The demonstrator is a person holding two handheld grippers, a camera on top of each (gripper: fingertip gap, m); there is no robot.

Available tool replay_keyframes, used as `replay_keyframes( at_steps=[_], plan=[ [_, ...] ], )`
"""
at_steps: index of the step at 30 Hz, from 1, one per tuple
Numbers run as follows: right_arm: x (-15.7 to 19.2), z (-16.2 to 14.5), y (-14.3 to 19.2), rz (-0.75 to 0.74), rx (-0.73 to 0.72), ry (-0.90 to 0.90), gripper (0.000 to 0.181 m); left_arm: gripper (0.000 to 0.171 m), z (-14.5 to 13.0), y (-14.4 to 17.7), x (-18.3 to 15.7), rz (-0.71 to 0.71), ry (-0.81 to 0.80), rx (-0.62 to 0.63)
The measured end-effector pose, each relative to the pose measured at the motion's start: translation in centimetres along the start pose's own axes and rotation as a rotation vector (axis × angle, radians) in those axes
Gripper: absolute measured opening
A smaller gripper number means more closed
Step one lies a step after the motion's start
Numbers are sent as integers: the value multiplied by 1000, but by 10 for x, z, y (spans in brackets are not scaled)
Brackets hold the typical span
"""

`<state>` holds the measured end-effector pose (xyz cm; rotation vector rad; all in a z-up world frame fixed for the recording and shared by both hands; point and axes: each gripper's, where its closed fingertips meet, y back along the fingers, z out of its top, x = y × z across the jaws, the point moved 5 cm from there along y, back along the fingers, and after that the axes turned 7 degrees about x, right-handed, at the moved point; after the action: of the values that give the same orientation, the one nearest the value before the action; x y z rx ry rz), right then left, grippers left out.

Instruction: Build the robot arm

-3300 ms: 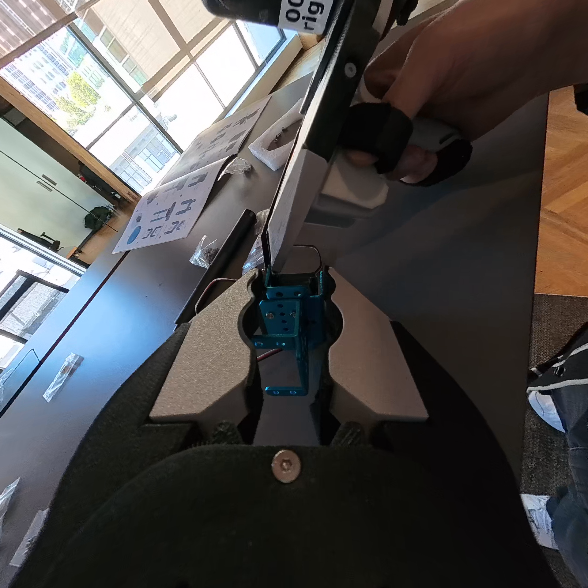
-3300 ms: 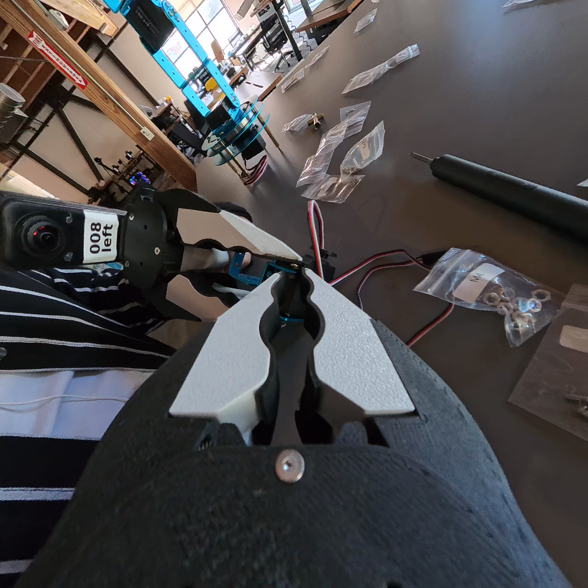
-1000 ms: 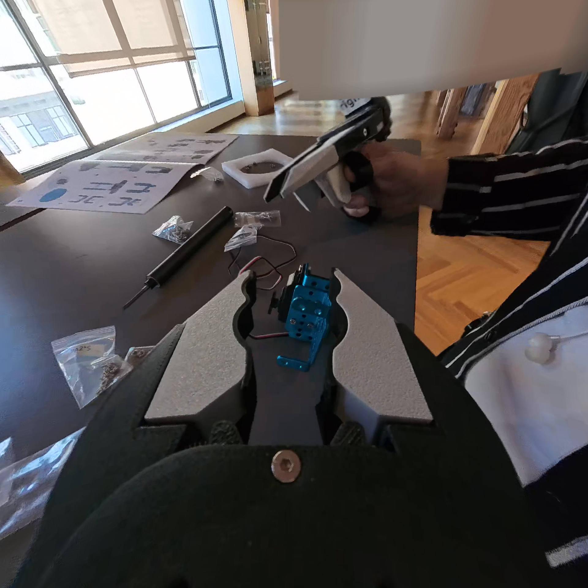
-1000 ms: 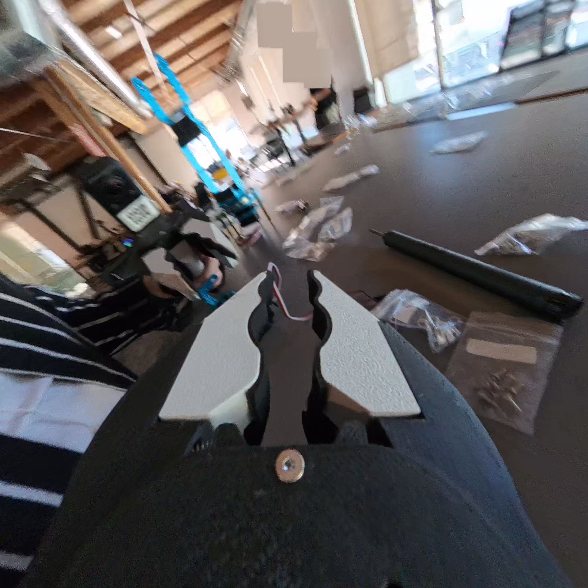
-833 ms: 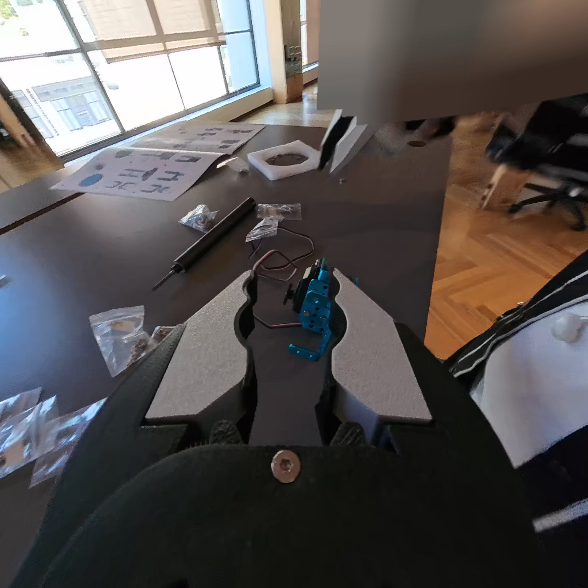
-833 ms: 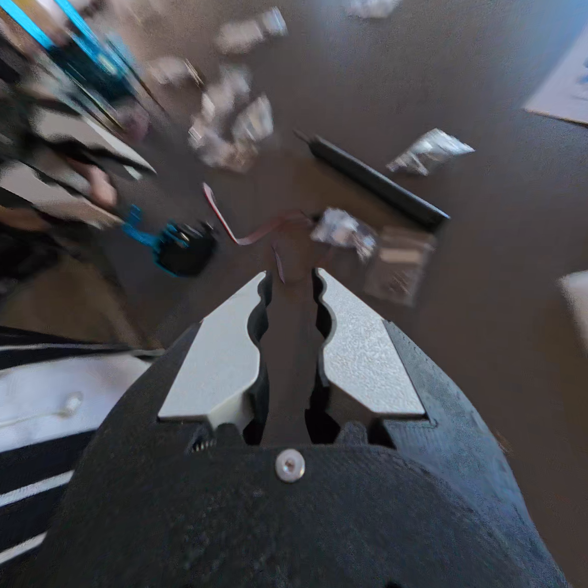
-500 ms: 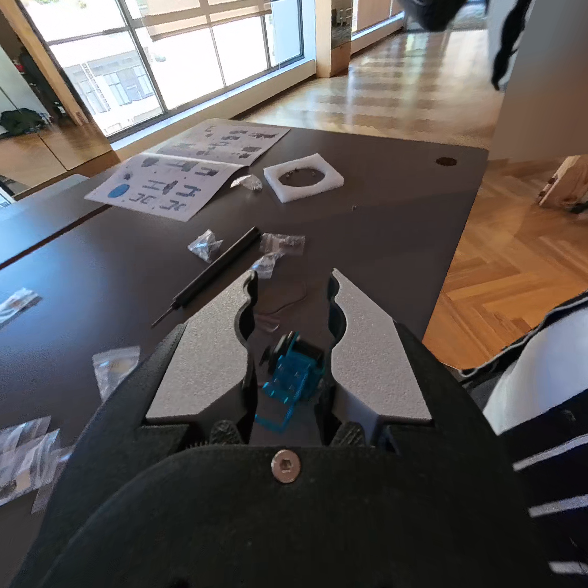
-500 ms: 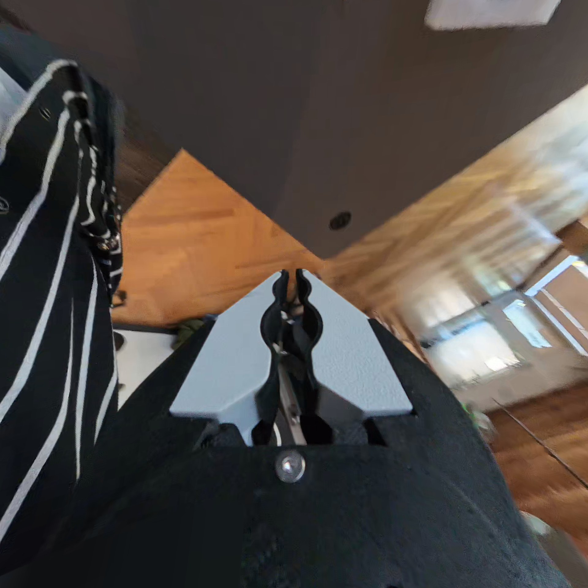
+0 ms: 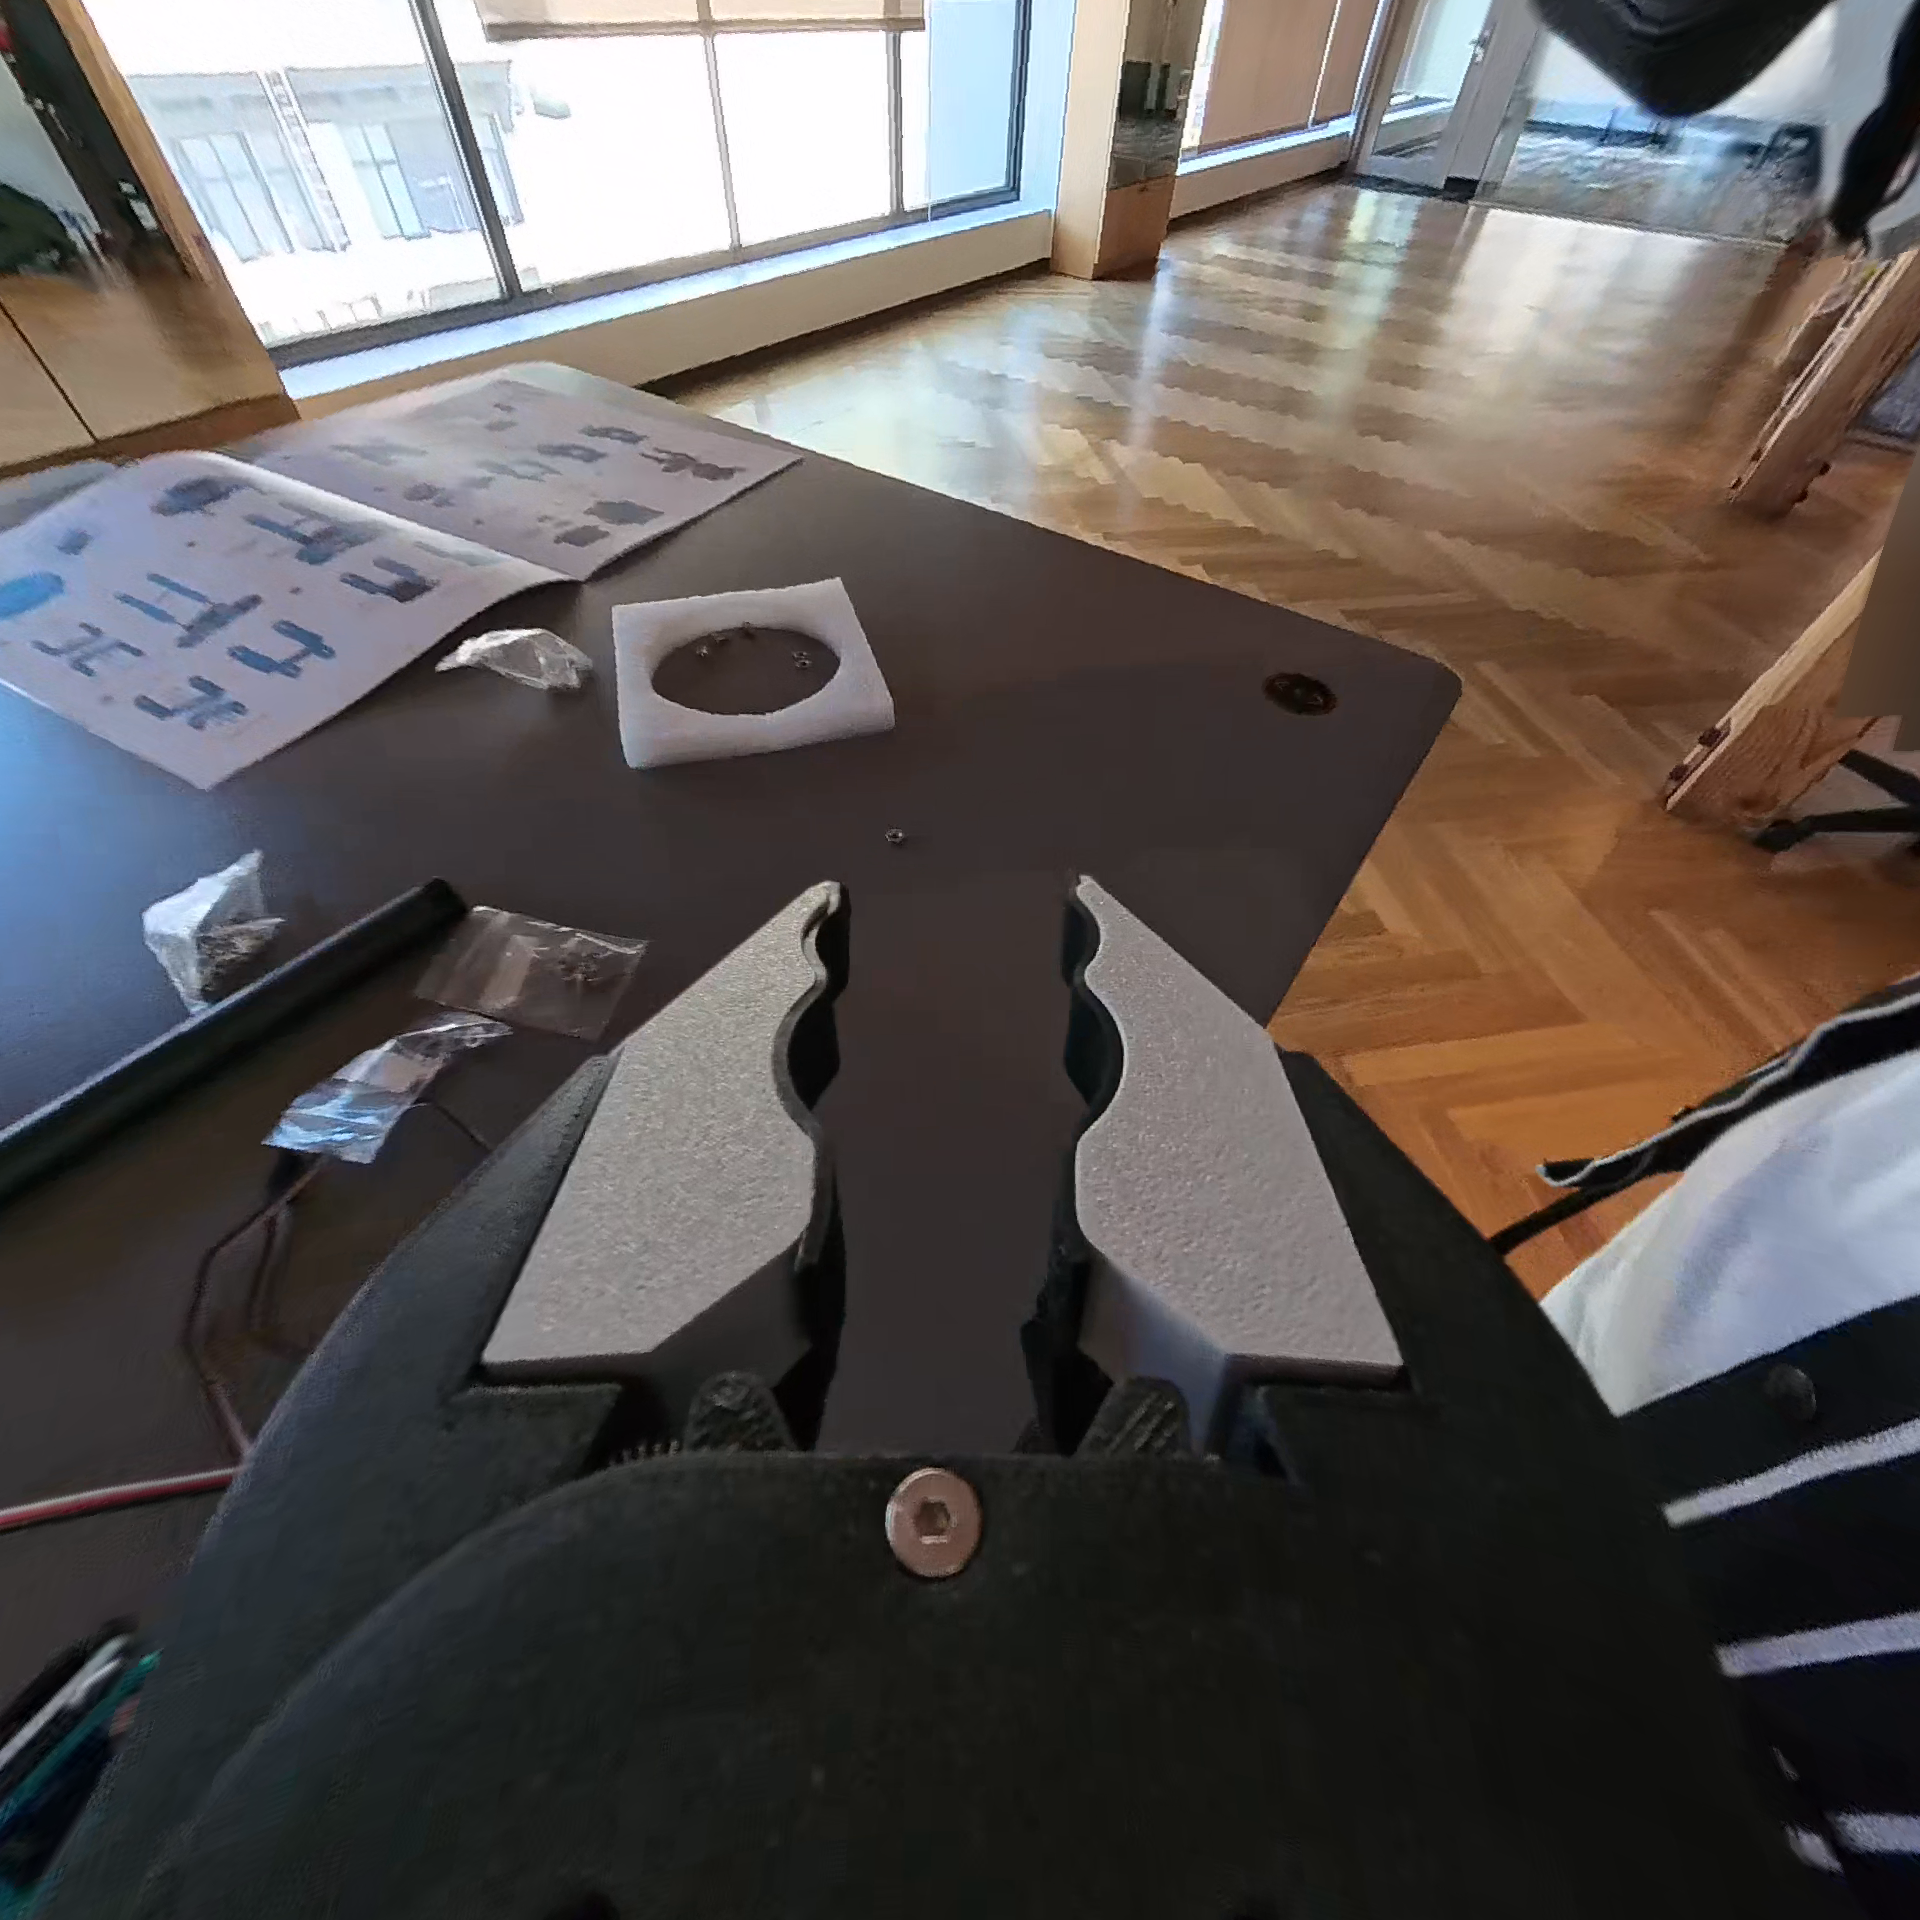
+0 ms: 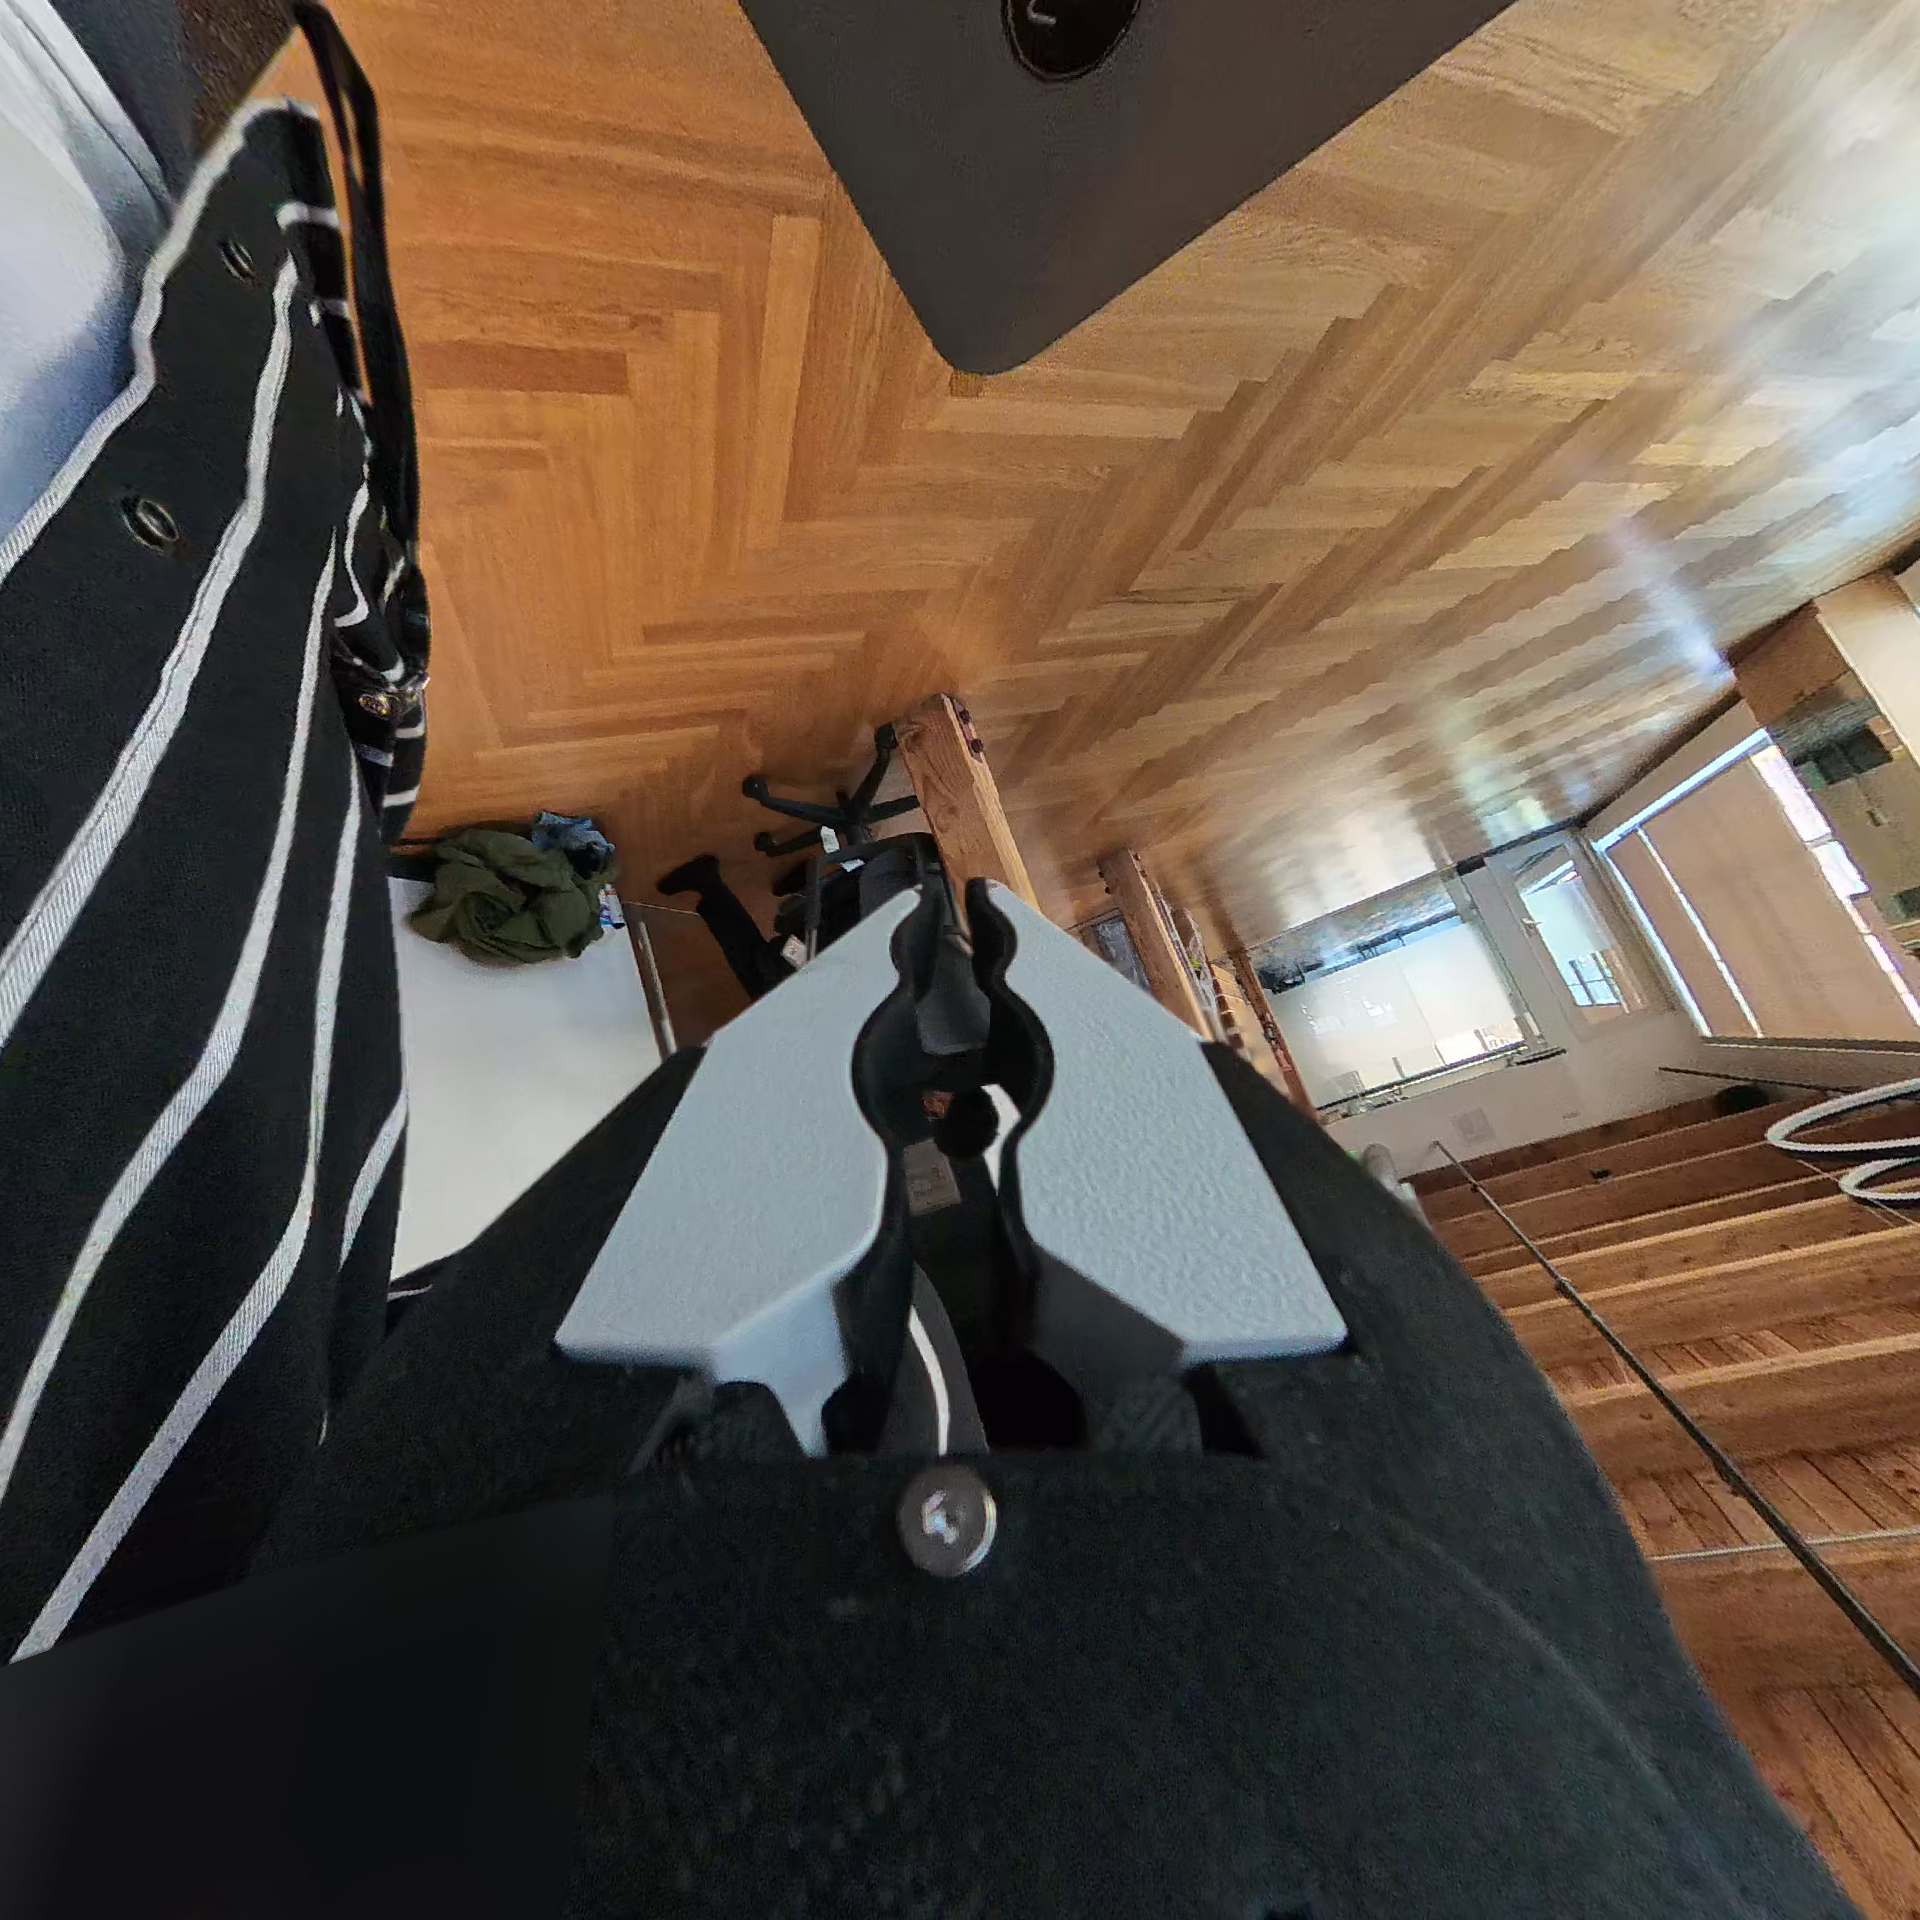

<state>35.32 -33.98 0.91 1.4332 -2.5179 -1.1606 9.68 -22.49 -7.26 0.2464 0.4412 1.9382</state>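
Note:
My left gripper (image 9: pixel 951 914) is open and empty, held above the near right part of the dark table (image 9: pixel 1039 727). A small nut (image 9: pixel 891 833) lies on the table just beyond its fingertips. A blurred blue-green part (image 9: pixel 62 1756) shows at the lower left edge, mostly hidden by the gripper body. Red and black wires (image 9: pixel 223 1309) run from it across the table. My right gripper (image 10: pixel 948 896) is shut with nothing in it. It is turned away from the table, towards the wooden floor (image 10: pixel 1247 468). Only the table's corner (image 10: pixel 1039 229) shows there.
A white foam square with a round hole (image 9: pixel 753 670), an open booklet (image 9: pixel 312 551), a black rod-shaped tool (image 9: pixel 208 1029) and small plastic bags of hardware (image 9: pixel 530 966) lie on the left half of the table. A person's striped sleeve (image 10: pixel 187 727) is close at the right gripper's left. The left gripper's tips are roughly 30 cm from the right gripper's.
My left gripper has opened, let go of the blue bracket and drawn back from it. My right gripper has swung away from the table to face the floor and has shut.

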Motion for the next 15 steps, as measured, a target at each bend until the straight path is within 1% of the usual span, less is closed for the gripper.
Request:
replay_keyframes(
  at_steps=[4,7,9,12,15],
  plan=[
    [-4,8,-3,-19,-23,39,4,37,-6,-22,1,-1,27,68],
    [-8,14,-8,-17,-23,74,5,32,-8,-22,3,39,51,51],
    [-13,19,-13,-18,-59,85,5,28,-9,-14,5,71,88,9],
    [-24,29,-33,58,-151,57,6,27,-18,6,13,168,133,-13],
    [-41,44,-58,190,-334,-24,5,28,-26,35,20,286,160,-30]
  ],
)
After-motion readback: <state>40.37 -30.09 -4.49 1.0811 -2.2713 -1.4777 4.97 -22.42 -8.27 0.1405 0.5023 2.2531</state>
